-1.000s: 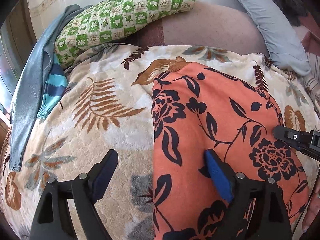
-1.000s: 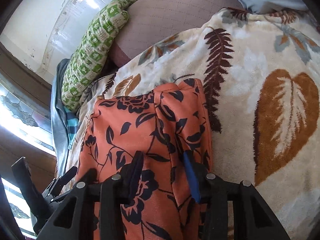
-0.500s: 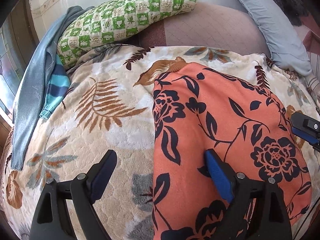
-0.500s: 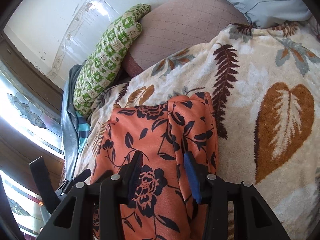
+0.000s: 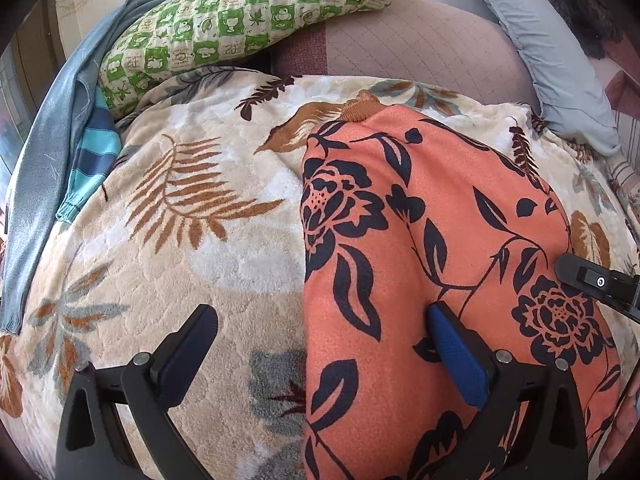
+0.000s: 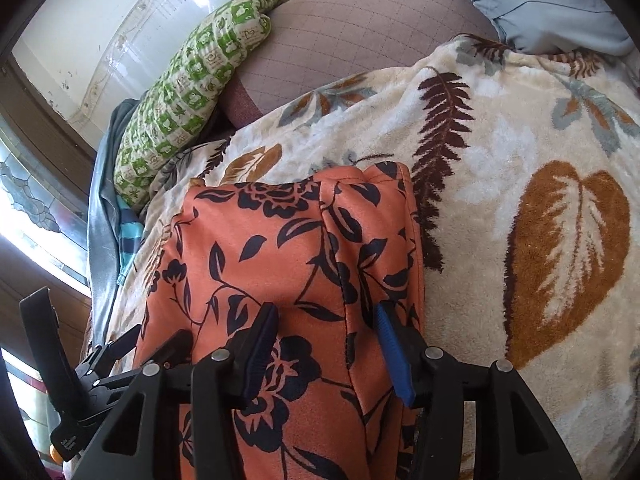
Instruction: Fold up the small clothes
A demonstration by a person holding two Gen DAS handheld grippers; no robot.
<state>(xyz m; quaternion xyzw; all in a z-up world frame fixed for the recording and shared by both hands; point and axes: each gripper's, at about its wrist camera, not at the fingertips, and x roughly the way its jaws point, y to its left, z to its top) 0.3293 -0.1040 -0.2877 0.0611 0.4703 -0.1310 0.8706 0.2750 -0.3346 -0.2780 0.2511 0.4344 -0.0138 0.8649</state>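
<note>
An orange garment [image 5: 420, 240] with black flowers lies folded lengthwise on a cream leaf-print blanket [image 5: 200, 272]. My left gripper [image 5: 320, 332] hovers over its near left edge, jaws opening wide. One finger is over the blanket, the blue-padded one over the cloth, and neither presses on anything. My right gripper [image 6: 324, 328] stands over the garment [image 6: 288, 248] near its right fold, jaws opening, with flat cloth below the gap and no pinch. Each gripper shows in the other's view: the right gripper [image 5: 592, 284] at the garment's right, the left gripper [image 6: 96, 360] at bottom left.
A green checked pillow [image 5: 240, 12] lies at the back left. Beside it, at the blanket's left edge, lie a grey-blue garment [image 5: 44, 152] and a blue striped one [image 5: 92, 156]. A pale blue pillow [image 5: 552, 60] lies at the back right, and a mauve quilted cushion [image 5: 420, 44] behind the blanket.
Both grippers' jaws stand a little wider than before. The orange garment has stayed flat in place, and both hands have barely shifted.
</note>
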